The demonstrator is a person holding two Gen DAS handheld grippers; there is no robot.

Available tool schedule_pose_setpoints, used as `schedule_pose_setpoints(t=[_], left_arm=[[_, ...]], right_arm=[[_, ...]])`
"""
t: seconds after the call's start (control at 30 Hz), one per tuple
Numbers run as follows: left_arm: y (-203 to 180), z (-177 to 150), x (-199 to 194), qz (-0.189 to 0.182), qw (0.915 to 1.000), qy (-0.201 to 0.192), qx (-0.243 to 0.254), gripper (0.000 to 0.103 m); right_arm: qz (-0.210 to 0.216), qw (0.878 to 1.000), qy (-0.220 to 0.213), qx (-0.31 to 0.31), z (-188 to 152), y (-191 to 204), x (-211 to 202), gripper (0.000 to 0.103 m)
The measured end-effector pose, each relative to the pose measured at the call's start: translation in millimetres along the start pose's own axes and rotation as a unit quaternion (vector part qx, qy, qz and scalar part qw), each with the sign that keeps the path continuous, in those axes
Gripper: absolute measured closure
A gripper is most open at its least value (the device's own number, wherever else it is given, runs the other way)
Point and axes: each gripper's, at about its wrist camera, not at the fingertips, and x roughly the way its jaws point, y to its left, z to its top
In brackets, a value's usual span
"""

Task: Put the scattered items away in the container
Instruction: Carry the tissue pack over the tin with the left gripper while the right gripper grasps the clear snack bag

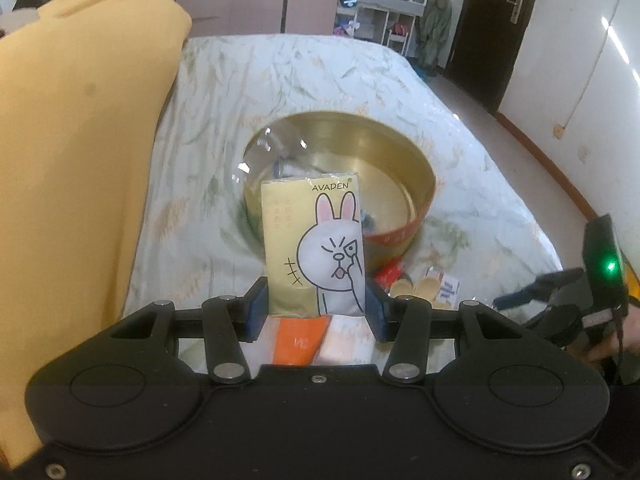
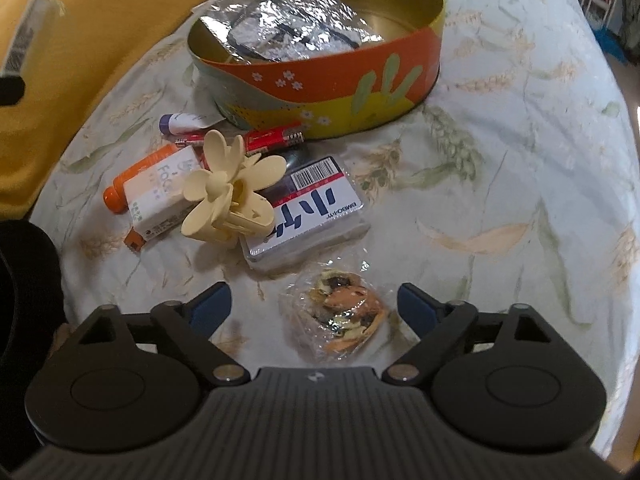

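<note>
On the left lies a large yellow cushion [image 1: 80, 152], resting on the pale floral bedsheet [image 1: 320, 76].

Left gripper [image 1: 317, 308]: the blue-padded fingers [image 1: 256, 312] are clamped on the lower edge of a flat plastic packet printed with a white cartoon rabbit and the word AVADEN [image 1: 316, 248]. The packet stands upright, raised above the sheet, in front of the round metal tin with a gold interior and an orange, yellow and floral outer wall [image 2: 332, 76]. A crinkled clear plastic bag with dark items inside [image 2: 288, 32] already lies in the tin's left half.

Scattered items on the sheet just in front of the tin, left to right: an orange-capped tube [image 2: 120, 196], a white carton [image 2: 160, 204] lying on it, a small white tube with a purple cap [image 2: 180, 122], a red lighter [image 2: 272, 138], a cream flower-shaped plastic fan [image 2: 232, 200], and a flat white pack with a barcode and blue characters [image 2: 308, 216].

Right gripper [image 2: 314, 306]: the fingers [image 2: 212, 304] stand wide apart, gripping nothing. A small clear-wrapped bundle of orange and dark pieces [image 2: 344, 312] lies on the sheet between them, nearer the right finger, touching neither pad.
</note>
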Motion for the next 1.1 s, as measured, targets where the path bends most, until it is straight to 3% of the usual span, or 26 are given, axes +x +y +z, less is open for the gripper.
schedule_pose_setpoints(t=[0.13, 0.23, 0.33, 0.57, 0.73, 1.1], left_arm=[[-8, 16, 0, -0.001, 0.9999, -0.011, 0.012, 0.057], [-17, 30, 3, -0.001, 0.9995, -0.018, 0.026, 0.057], [-26, 42, 9, -0.003, 0.9990, -0.019, 0.041, 0.057], [-40, 59, 29, -0.010, 0.9983, -0.006, 0.058, 0.057], [-40, 73, 52, -0.013, 0.9982, 0.014, 0.056, 0.057], [-45, 106, 101, 0.020, 0.9959, 0.035, 0.081, 0.057]], right_arm=[[0.004, 1.000, 0.008, 0.013, 0, -5, 3, 0.016], [-0.003, 1.000, 0.022, 0.014, 0, -4, 9, 0.025], [-0.002, 0.999, 0.033, 0.019, 1, -6, 14, 0.043], [0.011, 0.999, 0.025, 0.027, 1, -9, 11, 0.057], [0.018, 0.999, 0.020, 0.023, 2, -6, 10, 0.060], [0.044, 0.997, -0.013, 0.056, -5, -14, -15, 0.062]])
